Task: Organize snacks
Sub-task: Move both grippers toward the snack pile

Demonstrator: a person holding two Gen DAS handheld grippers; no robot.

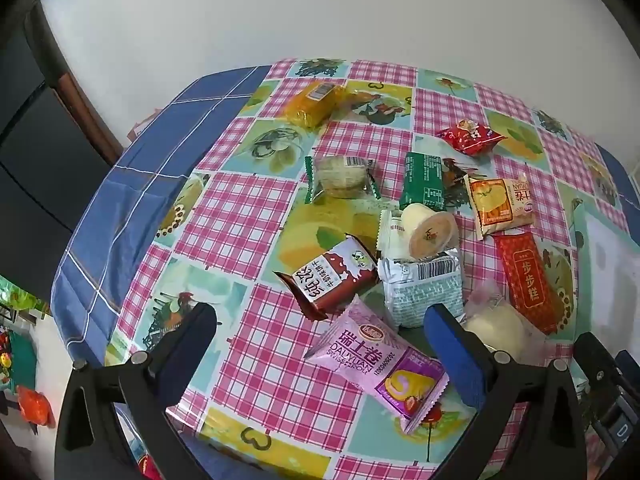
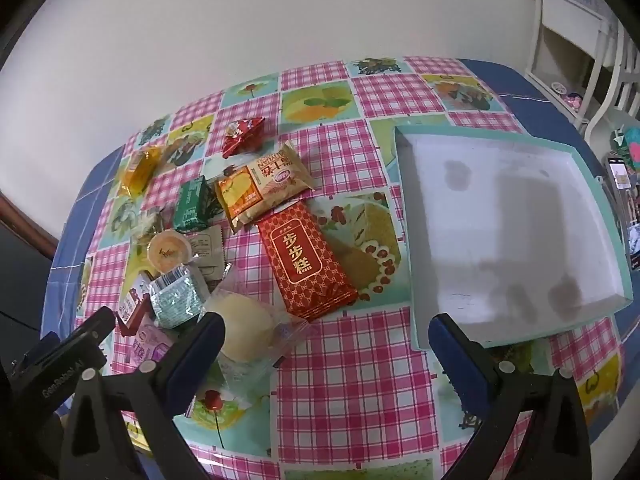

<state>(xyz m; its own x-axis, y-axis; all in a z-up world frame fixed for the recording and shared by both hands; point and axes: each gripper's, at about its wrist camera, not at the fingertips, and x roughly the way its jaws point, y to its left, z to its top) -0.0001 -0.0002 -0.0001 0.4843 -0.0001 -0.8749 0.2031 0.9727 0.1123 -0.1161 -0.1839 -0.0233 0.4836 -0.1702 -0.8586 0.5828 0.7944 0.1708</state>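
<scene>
L claw (image 1: 320, 332) & R claw (image 2: 326, 340) wide open, nothing held; snacks (image 2: 306, 260) beside tray (image 2: 404, 216).

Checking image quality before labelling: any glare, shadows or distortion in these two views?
Left wrist view: fisheye bends the table edge; the orange wrapper glints, and print on the pink Swiss roll pack stays sharp. Right wrist view: grey shadows lie across the empty white box; corners are vignetted black.

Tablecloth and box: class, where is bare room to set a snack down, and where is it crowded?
Free: the box floor, bare; the cloth before it; the checks between the orange pack and the cloth's blue edge. Crowded: around the jelly cup, where packets overlap.
</scene>
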